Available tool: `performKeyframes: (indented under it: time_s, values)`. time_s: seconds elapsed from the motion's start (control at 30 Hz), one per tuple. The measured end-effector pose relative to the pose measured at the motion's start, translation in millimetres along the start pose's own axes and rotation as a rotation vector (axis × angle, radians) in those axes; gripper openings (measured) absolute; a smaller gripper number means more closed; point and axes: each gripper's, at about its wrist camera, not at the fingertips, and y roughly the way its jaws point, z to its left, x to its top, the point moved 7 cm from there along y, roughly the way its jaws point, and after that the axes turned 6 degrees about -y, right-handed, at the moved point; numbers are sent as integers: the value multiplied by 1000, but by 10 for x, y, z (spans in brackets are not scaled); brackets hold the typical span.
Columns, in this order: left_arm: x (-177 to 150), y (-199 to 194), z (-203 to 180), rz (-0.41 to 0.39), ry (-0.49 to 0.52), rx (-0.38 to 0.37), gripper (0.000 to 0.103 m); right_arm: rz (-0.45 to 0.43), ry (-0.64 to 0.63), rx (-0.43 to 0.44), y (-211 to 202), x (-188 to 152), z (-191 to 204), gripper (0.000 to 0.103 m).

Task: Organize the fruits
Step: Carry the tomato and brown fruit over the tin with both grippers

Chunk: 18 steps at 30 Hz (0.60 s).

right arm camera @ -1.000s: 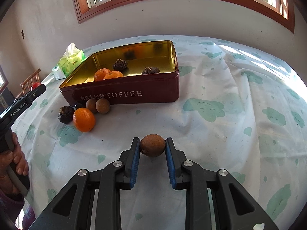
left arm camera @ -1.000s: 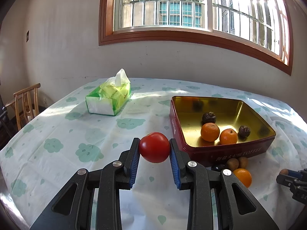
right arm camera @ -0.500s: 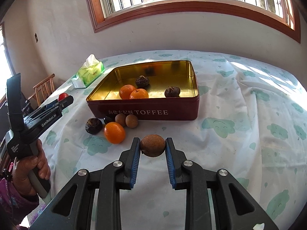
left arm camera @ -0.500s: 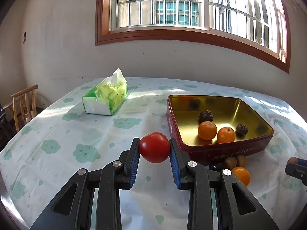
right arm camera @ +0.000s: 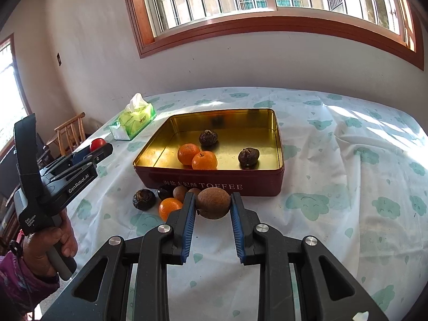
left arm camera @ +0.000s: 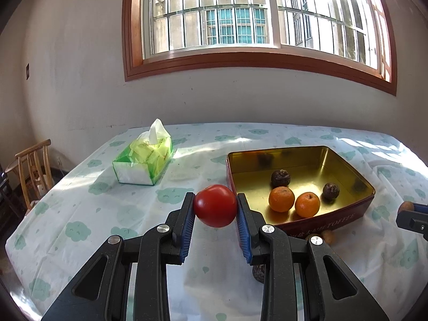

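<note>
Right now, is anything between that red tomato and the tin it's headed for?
Nothing visible. The left gripper holds the tomato in the air beside the open toffee tin; only the tin's near wall lies ahead.

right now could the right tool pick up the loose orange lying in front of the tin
Probably not yet. The right tool is shut on a brown fruit, so its jaws are taken. The way to the orange looks free, on the cloth just left of the tool, outside the tin; the brown fruit must go first.
</note>
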Motion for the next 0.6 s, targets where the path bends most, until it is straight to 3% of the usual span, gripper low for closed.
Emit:
performKeyframes:
  time_s: [0.6]
  values:
    - [381, 115, -167, -14, 44, -31, 31, -9, -13, 26, 188, 270, 22, 23]
